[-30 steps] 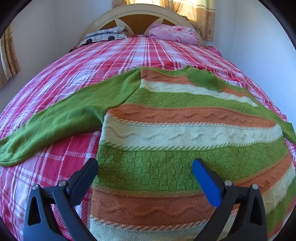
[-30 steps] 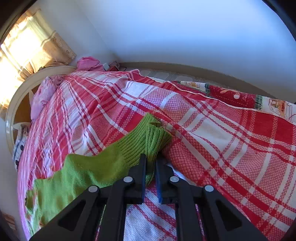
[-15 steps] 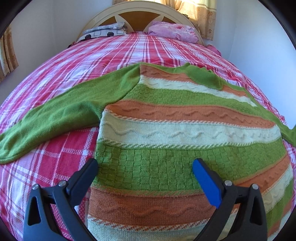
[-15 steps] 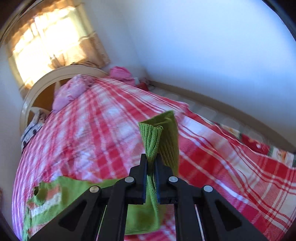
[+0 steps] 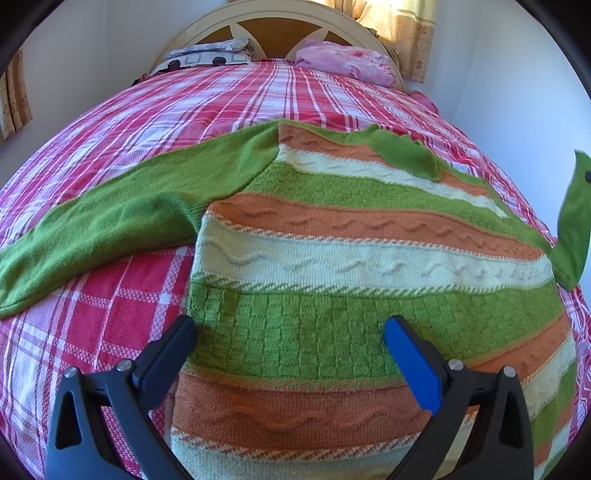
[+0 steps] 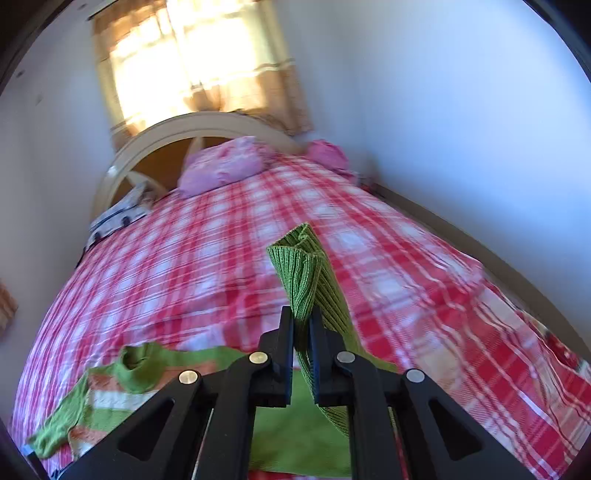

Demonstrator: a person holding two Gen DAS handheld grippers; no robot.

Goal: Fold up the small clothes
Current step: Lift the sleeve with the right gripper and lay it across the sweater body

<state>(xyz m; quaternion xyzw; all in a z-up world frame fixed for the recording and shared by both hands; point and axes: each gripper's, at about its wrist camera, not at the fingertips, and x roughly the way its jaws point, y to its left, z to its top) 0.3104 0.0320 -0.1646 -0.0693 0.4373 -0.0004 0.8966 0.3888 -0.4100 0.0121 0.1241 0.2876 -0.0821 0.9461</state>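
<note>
A knitted sweater [image 5: 354, 258] with green, orange and cream stripes lies flat on the bed, its left green sleeve [image 5: 110, 218] stretched out to the left. My left gripper [image 5: 288, 328] hangs open just above the sweater's lower part, with nothing between its fingers. My right gripper [image 6: 302, 325] is shut on the ribbed cuff of the right green sleeve [image 6: 306, 273] and holds it up above the bed. In the left wrist view that lifted sleeve [image 5: 574, 221] rises at the right edge. The sweater's collar [image 6: 138, 363] shows low left in the right wrist view.
The bed has a red and white checked cover [image 5: 207, 99]. A pink pillow [image 5: 343, 61] and a patterned pillow [image 5: 207, 55] lie by the arched headboard [image 5: 273, 18]. A white wall [image 6: 461, 110] runs along the right side, a curtained window [image 6: 199, 62] behind.
My right gripper has lifted the sleeve cuff off the bed and swung it up and round towards the headboard. The sleeve now rises at the right edge of the left wrist view. The left gripper stayed put.
</note>
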